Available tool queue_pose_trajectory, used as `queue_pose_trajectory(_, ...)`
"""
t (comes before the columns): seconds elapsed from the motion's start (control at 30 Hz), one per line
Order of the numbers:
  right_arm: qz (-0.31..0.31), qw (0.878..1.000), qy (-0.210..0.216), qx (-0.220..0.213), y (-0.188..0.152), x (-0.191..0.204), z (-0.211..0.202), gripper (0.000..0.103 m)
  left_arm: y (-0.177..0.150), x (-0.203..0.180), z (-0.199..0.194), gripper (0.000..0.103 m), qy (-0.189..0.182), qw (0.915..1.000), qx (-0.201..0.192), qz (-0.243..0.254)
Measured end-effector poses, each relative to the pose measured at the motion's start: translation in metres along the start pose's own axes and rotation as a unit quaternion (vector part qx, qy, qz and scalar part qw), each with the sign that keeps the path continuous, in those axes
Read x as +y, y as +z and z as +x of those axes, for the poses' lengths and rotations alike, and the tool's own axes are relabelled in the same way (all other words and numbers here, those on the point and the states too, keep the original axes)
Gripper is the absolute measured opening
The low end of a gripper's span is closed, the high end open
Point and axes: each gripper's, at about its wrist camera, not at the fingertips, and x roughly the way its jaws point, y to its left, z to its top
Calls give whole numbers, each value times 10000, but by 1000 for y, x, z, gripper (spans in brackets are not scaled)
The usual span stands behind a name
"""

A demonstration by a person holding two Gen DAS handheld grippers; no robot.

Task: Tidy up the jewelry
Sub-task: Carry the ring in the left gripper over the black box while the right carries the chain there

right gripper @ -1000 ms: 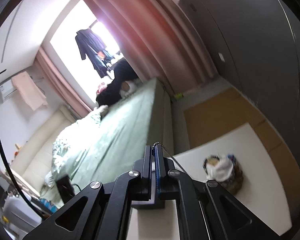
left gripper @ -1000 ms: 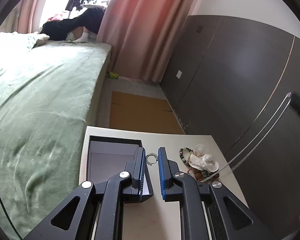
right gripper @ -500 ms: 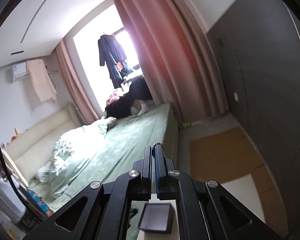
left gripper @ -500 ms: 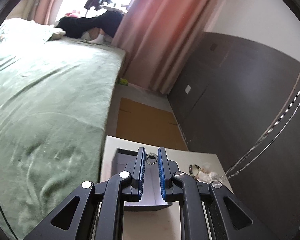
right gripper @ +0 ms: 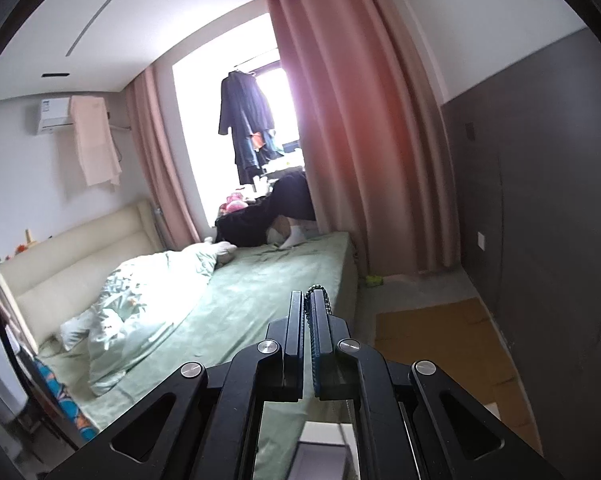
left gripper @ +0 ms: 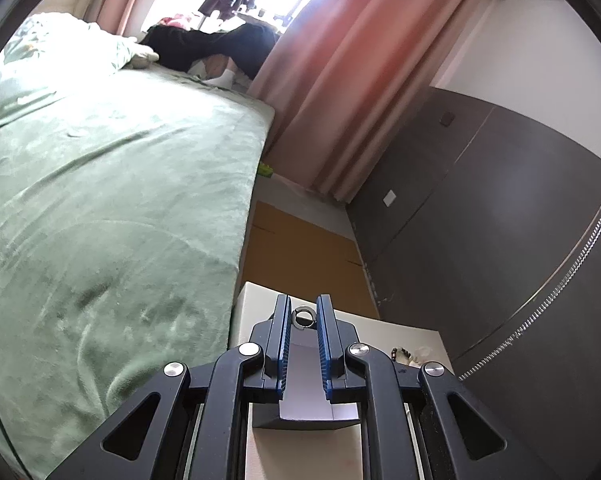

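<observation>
My left gripper (left gripper: 303, 312) is shut on a small silver ring (left gripper: 303, 317), pinched between its blue fingertips above the far end of an open dark jewelry box (left gripper: 300, 408) with a pale lining. My right gripper (right gripper: 308, 300) is shut on a thin chain (right gripper: 321, 293) and is held high, pointing across the room. In the left wrist view, a silver chain (left gripper: 560, 280) runs taut up the right side. The box (right gripper: 320, 456) shows far below the right gripper. A heap of beads and other jewelry (left gripper: 406, 355) lies right of the box.
The box and heap rest on a small white table (left gripper: 256, 300). A green bed (left gripper: 100, 220) lies close on the left, and a dark wall panel (left gripper: 480, 240) on the right. Cardboard (left gripper: 300, 248) covers the floor beyond the table.
My right gripper has risen with the chain, so the table has dropped out of its view. My left gripper has shifted over the box with the ring, rolling slightly.
</observation>
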Motion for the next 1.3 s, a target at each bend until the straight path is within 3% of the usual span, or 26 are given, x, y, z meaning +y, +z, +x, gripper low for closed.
queue_pose_trajectory(0.43,41,9992,225,343,-20,7,44,4,0,7,4,13,-74,9998,96,-139)
queue_pose_trajectory(0.83,312,9910,349,1252,-88,-23,113,4,0,6,21,13,10,9997,210,-142)
queue_pose_trajectory(1.3,920,9734,489,2041,-174,-72,156,4,-6,1,29,13,132,9994,309,-28)
